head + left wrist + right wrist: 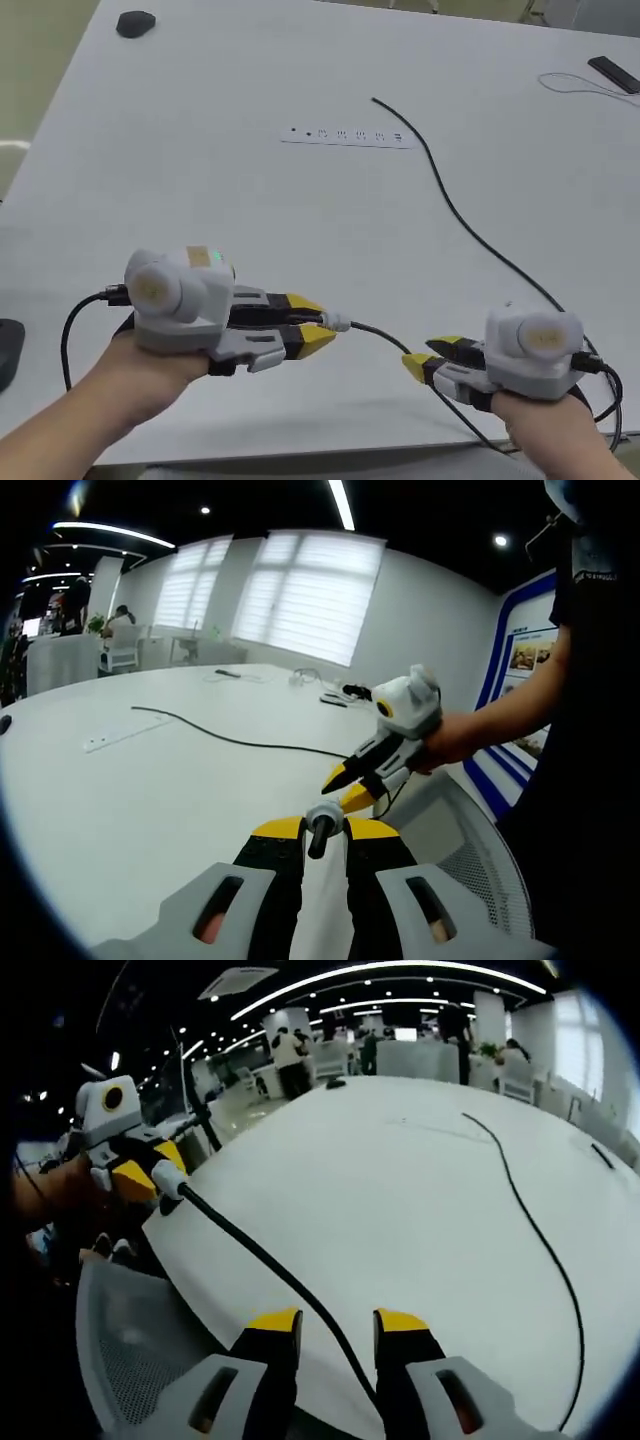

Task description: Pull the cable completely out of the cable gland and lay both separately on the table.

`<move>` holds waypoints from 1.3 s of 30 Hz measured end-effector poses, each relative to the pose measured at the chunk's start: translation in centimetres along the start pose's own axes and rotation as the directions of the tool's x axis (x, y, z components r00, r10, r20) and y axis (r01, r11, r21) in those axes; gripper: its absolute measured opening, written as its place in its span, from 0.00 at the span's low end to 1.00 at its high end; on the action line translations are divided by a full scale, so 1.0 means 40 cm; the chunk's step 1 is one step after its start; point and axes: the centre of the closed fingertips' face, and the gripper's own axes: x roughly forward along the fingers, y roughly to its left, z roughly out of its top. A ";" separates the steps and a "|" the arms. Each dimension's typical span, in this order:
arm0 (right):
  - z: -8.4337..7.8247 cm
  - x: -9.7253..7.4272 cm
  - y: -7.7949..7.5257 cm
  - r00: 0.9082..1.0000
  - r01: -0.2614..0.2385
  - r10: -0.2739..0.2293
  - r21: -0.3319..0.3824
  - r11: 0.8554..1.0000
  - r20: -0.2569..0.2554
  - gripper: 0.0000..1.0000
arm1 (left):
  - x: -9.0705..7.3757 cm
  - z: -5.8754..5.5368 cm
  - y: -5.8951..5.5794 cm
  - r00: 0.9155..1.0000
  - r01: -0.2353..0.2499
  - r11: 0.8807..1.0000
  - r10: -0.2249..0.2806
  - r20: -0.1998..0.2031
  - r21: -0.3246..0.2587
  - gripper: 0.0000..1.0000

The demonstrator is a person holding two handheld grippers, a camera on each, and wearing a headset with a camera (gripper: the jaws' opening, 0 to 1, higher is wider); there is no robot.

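White table (pixel 300 220); left gripper (pixel 325 830) clamps round gland (pixel 323 817); right gripper (pixel 338 1322) gapes around black cable (pixel 250 1250).

The small pale-grey cable gland (pixel 340 323) is mostly buried in the left gripper (pixel 322 322). Beyond it, the thin black cable (pixel 449 203) vanishes behind the right gripper (pixel 420 358).

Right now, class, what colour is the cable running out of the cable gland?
The cable is black, clearest in the right gripper view.

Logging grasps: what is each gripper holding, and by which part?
Left gripper clamps the cable gland by its body. Right gripper holds nothing: its fingers stand open around the cable.
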 end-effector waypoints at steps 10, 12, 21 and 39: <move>0.135 0.006 0.171 0.987 -0.126 0.155 -0.433 0.892 0.032 0.28 | 0.001 -0.003 0.001 1.000 0.002 1.000 -0.002 -0.002 -0.002 0.15; 0.140 0.016 0.192 0.986 -0.130 0.162 -0.479 0.868 0.026 0.25 | 0.002 -0.003 0.000 1.000 0.003 1.000 -0.003 -0.004 -0.002 0.15; 0.136 0.036 0.218 0.984 -0.151 0.178 -0.493 0.857 0.008 0.02 | -0.004 -0.006 0.001 1.000 -0.004 1.000 0.004 -0.003 -0.004 0.15; 0.092 0.043 0.122 0.995 -0.096 0.103 -0.340 0.935 0.001 0.00 | -0.012 0.022 0.015 0.999 -0.023 1.000 0.023 0.039 0.002 0.15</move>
